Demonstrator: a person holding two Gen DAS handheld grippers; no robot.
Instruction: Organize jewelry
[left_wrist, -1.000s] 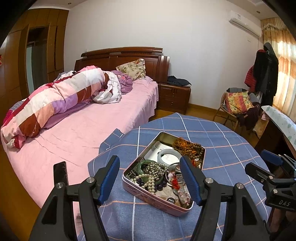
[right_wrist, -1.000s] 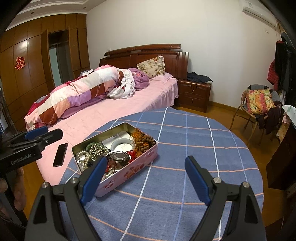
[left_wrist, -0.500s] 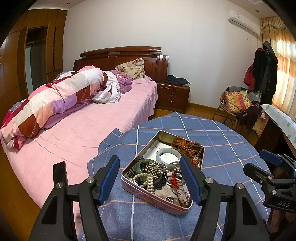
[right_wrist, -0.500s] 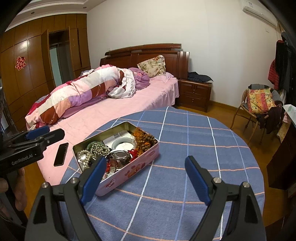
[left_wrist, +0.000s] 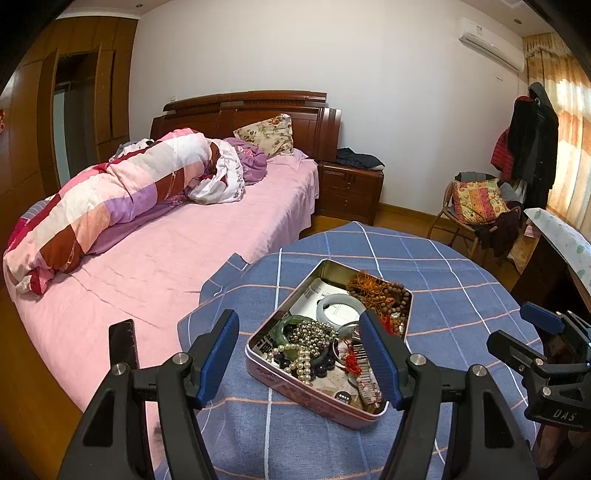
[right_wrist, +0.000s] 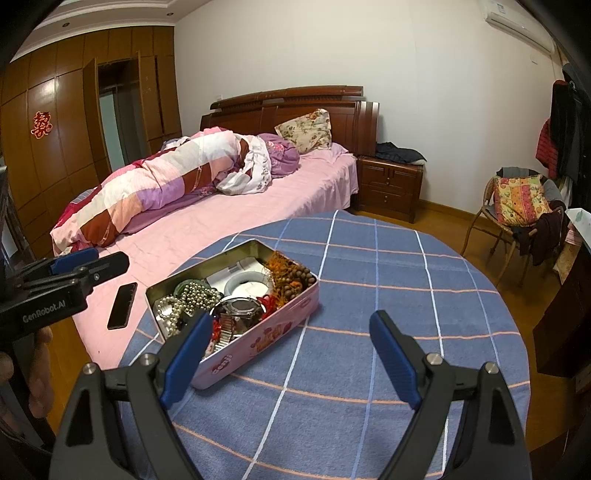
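A pink tin box stands open on the round table with the blue checked cloth. It holds a pearl necklace, a green bangle, a white bangle, brown wooden beads, a watch and red cord pieces. My left gripper is open and empty, hovering over the near end of the tin. My right gripper is open and empty, above the cloth just right of the tin.
A bed with pink sheet and rolled quilt lies left of the table. A black phone lies on the bed edge. A nightstand and a chair with a cushion stand behind.
Both views shifted slightly; the tin sits a little nearer to the left gripper's fingers. Both grippers stay open and nothing was picked up.
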